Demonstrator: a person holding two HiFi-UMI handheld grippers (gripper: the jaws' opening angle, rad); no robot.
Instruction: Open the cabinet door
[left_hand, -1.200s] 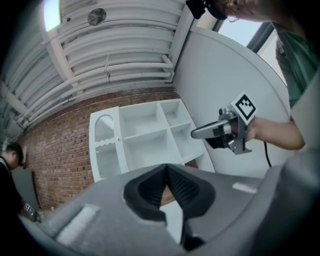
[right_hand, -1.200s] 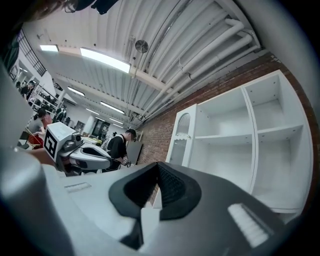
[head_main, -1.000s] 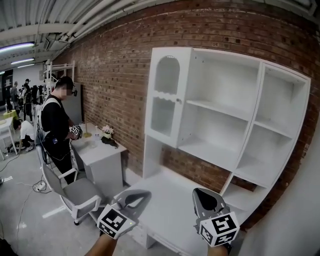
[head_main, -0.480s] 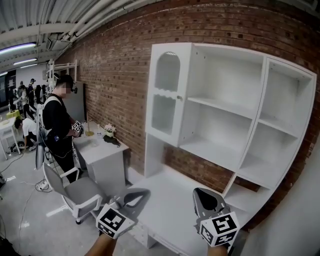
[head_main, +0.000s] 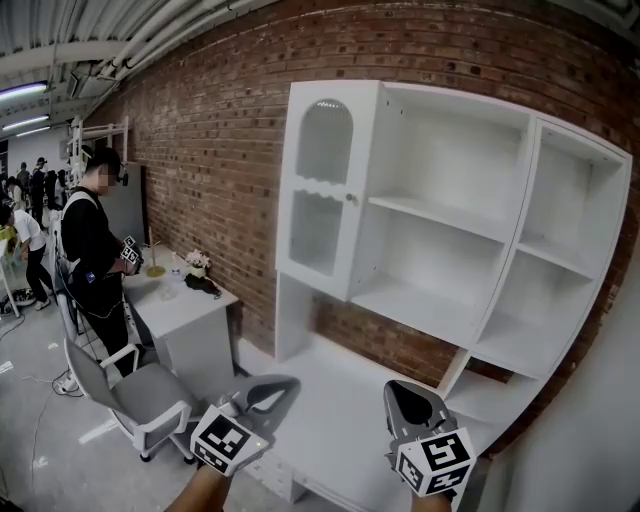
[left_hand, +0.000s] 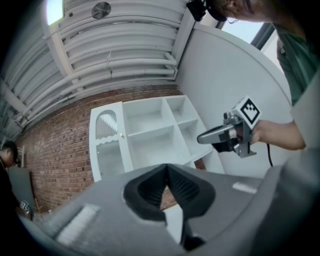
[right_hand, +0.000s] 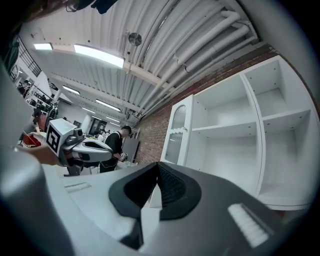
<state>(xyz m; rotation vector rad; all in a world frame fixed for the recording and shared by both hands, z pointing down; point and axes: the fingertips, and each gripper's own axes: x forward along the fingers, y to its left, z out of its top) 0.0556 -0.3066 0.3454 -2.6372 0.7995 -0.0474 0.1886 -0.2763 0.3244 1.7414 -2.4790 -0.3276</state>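
One white open-shelved cabinet is recorded, fitted with one arched glazed door. Two grey handheld grippers are counted: left gripper and right gripper. One grey swivel chair and one grey desk are noted. Two people are seen: a person in black and a person in white.

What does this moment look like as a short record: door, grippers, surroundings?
Cabinet door: arched panel, upper left of white shelf unit, looks shut
Knob: on door's right edge, untouched
Left gripper: jaws together, empty, clear of the unit
Right gripper: jaws together, empty, clear of the unit
Backdrop: brick wall; person at desk, far left
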